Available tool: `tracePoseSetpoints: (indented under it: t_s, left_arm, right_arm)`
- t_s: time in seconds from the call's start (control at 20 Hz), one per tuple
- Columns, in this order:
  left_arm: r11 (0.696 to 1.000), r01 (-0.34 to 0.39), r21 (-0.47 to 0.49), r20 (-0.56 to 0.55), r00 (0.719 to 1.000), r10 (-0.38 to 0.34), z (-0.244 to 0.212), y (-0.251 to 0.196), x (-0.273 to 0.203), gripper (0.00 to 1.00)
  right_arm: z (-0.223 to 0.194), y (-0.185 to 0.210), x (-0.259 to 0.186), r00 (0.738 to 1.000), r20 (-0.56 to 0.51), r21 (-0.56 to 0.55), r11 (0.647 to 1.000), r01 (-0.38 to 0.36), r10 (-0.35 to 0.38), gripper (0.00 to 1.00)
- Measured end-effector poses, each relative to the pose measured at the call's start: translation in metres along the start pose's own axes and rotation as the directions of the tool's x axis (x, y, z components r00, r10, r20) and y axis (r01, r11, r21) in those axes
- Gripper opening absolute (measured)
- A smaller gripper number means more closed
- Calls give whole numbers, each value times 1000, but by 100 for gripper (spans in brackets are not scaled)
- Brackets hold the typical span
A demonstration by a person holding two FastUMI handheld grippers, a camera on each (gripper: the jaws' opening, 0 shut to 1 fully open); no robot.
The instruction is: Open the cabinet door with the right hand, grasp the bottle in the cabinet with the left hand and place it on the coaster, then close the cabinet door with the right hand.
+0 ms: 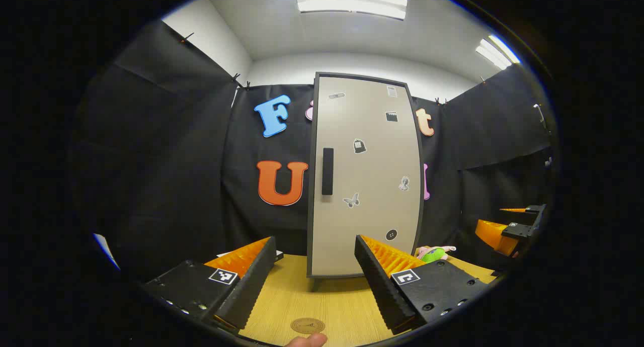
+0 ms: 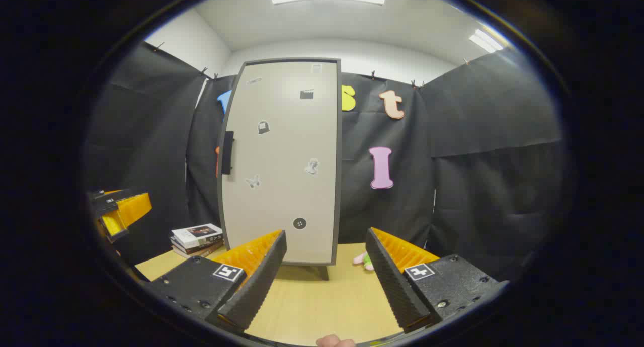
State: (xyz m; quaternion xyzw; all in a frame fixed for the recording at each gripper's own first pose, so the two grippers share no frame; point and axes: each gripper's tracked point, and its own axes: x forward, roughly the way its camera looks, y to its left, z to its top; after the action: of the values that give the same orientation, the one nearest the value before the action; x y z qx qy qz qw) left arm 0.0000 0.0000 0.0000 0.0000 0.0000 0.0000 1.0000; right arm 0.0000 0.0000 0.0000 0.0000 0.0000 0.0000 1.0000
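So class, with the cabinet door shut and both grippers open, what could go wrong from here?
1. The handle is a slim bar flat against the door; the right gripper might slip off it.
2. The cabinet stands on small feet, so a hard pull could shift it.
3. The coaster lies close under the left gripper, which might knock it.

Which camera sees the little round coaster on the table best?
The left gripper view. There the coaster lies flat on the wooden table, low between the open fingers of the left gripper, in front of the shut cabinet door. In the right gripper view I cannot make out the coaster on the table.
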Motion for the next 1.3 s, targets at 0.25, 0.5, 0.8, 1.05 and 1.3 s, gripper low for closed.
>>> tracePoseSetpoints:
  t_s: [0.25, 0.5, 0.8, 1.05, 1.3]
  left_arm:
    - [1000, 3, -4, -6, 1000, -3, -3, 0, 1, 95]
    - [1000, 12, -6, -8, 1000, -12, -3, -3, 2, 95]
    - [1000, 13, -2, -6, 1000, -13, -2, -5, 3, 95]
    - [1000, 10, 9, -5, 1000, -10, -2, -4, 3, 95]
    - [1000, 10, 12, -13, 1000, -10, -5, -4, 3, 95]
  right_arm:
    - [-3, 0, 0, 1000, -9, 9, 1000, 4, -4, 100]
    - [-7, -2, 0, 1000, -16, 14, 1000, 14, -14, 100]
    - [-7, -3, 0, 1000, -14, 15, 1000, 16, -16, 99]
    - [-9, -2, 3, 1000, -23, 18, 1000, 10, -10, 100]
    - [0, 8, 15, 999, -20, -5, 1000, -27, 27, 100]
